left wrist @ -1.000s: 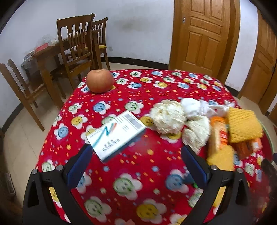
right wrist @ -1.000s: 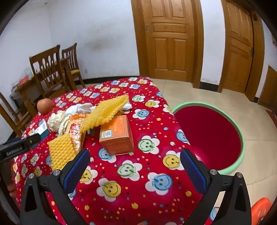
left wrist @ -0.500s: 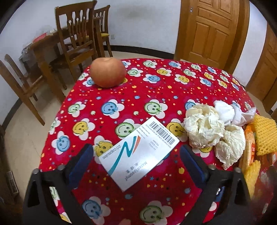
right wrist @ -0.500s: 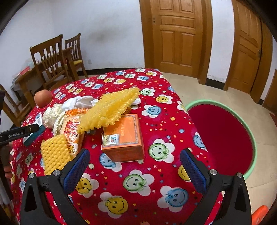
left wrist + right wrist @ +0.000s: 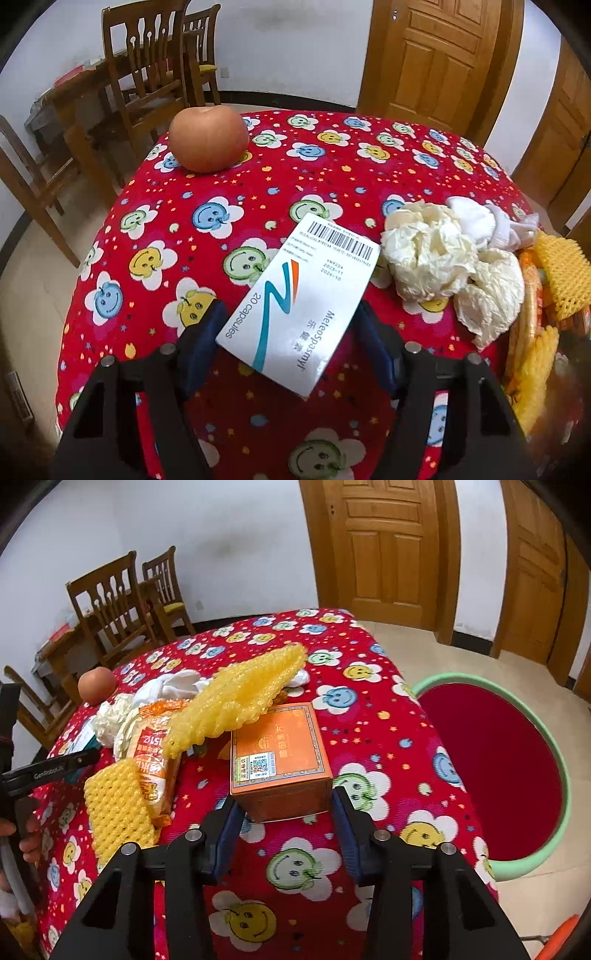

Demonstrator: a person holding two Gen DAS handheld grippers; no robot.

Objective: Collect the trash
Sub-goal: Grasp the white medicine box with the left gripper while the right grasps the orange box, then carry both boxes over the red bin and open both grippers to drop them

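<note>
Inspector: Start with the largest item. Your table under the red flower-print tablecloth carries all the trash; the round red basin with a green rim sits on the floor beside it, to the right in your right wrist view.

Operator: And the loose items?

Inspector: A yellow foam fruit net leans across the heap, its lower end over the orange cardboard box. An orange snack wrapper, crumpled cream paper and a reddish apple lie further left, the apple well apart from the rest.

Operator: My grippers?

Inspector: Your right gripper is closing, with the near end of the orange box between its blue pads; I cannot tell whether they press on it yet. Your left gripper is closing around the white capsule carton with a barcode, which lies flat between the pads. Contact there cannot be confirmed either.
</note>
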